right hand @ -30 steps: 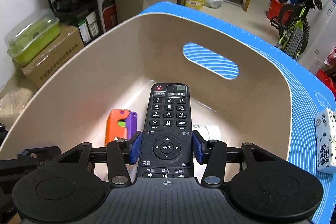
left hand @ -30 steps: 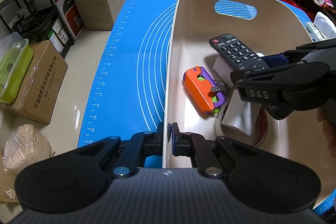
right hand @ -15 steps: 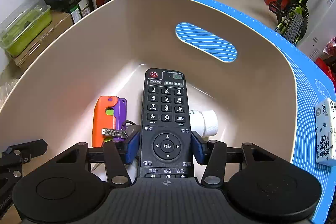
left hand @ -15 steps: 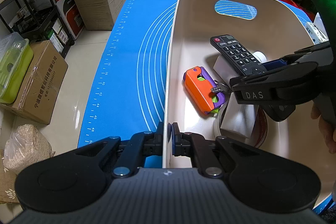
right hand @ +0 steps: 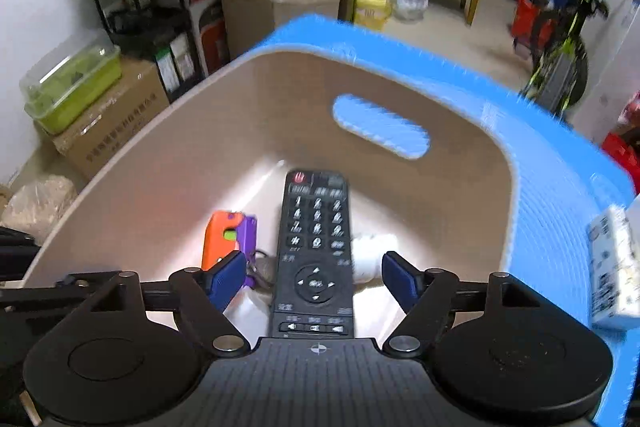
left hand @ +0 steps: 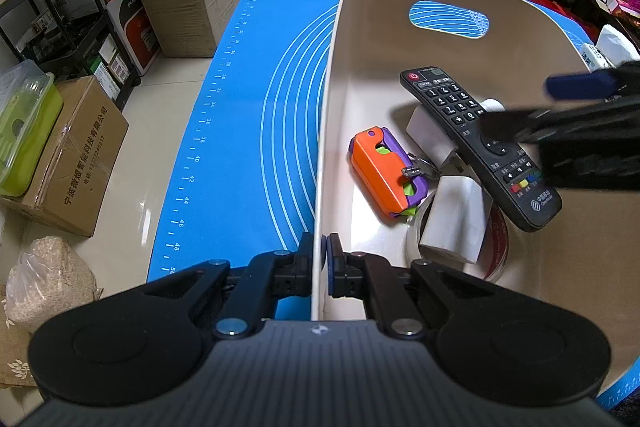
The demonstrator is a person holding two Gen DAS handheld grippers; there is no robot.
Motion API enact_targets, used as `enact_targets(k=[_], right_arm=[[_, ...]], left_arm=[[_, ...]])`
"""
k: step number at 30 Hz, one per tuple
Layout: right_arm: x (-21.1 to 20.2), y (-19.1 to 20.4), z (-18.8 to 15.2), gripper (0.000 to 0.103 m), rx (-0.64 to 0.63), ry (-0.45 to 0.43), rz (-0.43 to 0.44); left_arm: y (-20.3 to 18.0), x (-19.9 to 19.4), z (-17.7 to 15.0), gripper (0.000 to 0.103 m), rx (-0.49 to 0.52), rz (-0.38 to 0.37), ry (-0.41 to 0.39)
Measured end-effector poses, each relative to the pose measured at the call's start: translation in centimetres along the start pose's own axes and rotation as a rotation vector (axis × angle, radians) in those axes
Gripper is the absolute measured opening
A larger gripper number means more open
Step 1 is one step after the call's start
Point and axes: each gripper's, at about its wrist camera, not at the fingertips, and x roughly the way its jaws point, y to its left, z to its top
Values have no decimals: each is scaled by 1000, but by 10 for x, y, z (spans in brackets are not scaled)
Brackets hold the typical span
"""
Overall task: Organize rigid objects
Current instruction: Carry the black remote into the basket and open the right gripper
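Bottom centre of the left wrist view: my left gripper stays pinched on the near wall of the beige bin, one pad outside, one inside, holding the bin steady on the blue mat. Bottom of the right wrist view: my right gripper has let go. Half a second ago its blue pads were pressed against the sides of the remote; now they stand spread, with clear gaps on both sides of it, and the frame is motion-blurred, so I judge the gripper is backing up and away. In the left view the remote lies in the right middle of the frame, inside the bin, propped aslant over a white block and a tape roll, its far end toward the handle slot. Just left of it sits the orange-and-purple toy with a key ring, on the bin floor. Reading: remote is delivered, that step done. Farther off, at the right edge of the right view, a tissue pack lies on the mat outside the bin; possibly next, though I cannot say.
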Motion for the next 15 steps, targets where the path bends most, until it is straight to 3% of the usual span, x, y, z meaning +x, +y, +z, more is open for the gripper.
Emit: enact_targets(k=[5,9,15], right_arm=[[-47,-23,-1,79,48,-129,7],[-73,-51,-4,79,114,-217,-40],[-85,-98,-31,80,177,-244,-134]], left_arm=[[0,-1,0,9,0,0,-2],[1,-3,-1,9,-7,-6,-6],[3,-3,0,9,-5,-3,-4]])
